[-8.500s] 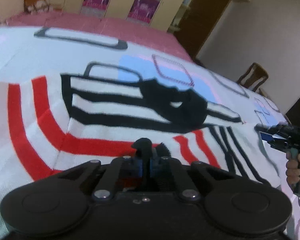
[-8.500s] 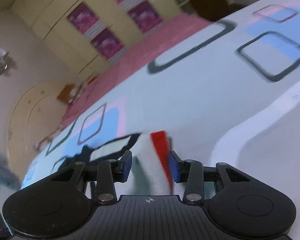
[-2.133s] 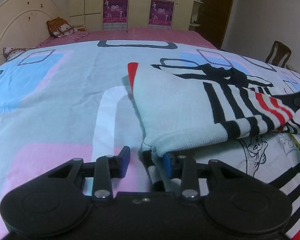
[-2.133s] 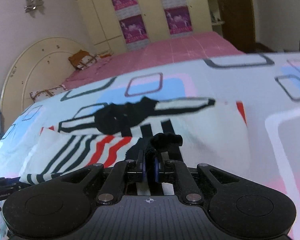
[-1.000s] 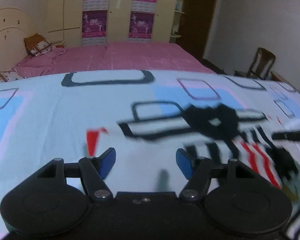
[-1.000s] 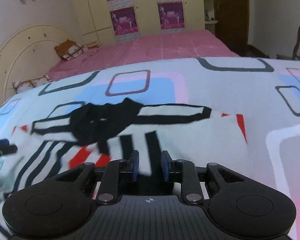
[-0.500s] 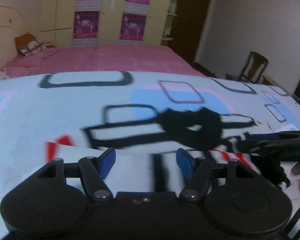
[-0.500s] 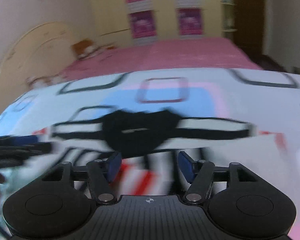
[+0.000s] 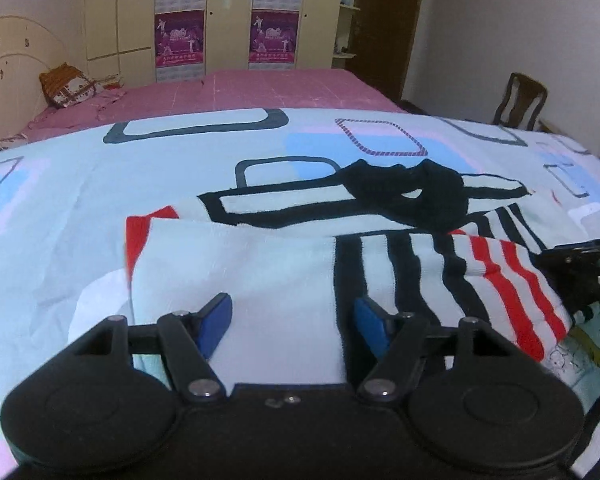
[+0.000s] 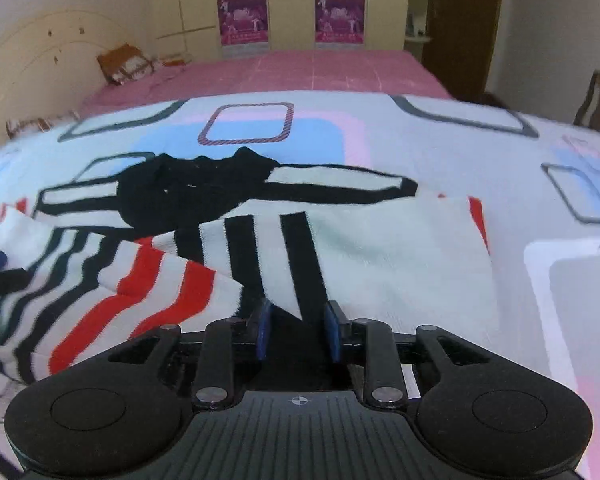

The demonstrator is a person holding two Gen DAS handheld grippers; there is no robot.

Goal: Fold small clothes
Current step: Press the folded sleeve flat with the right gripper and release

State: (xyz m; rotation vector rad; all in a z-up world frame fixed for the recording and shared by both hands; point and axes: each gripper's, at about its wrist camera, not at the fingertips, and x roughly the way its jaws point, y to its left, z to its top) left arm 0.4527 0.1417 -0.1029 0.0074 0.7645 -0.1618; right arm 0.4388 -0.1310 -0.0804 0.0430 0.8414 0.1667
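On the bed (image 9: 80,184), my left gripper (image 9: 292,318) has let go, jaws spread over the striped sweater (image 9: 284,264); my right gripper (image 10: 299,332) is closing on a black-striped fold, starting the next fold.

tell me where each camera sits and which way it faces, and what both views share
Left wrist: sits on the left gripper, looking forward and down along its open blue fingers over the folded striped sweater on the bedspread; the other gripper's tip shows at the right edge.
Right wrist: sits on the right gripper, facing the same way; its jaws are closing with a sweater fold between them.
Shared: the sweater with its black collar, the bedspread, the pink bed, the wardrobe posters.
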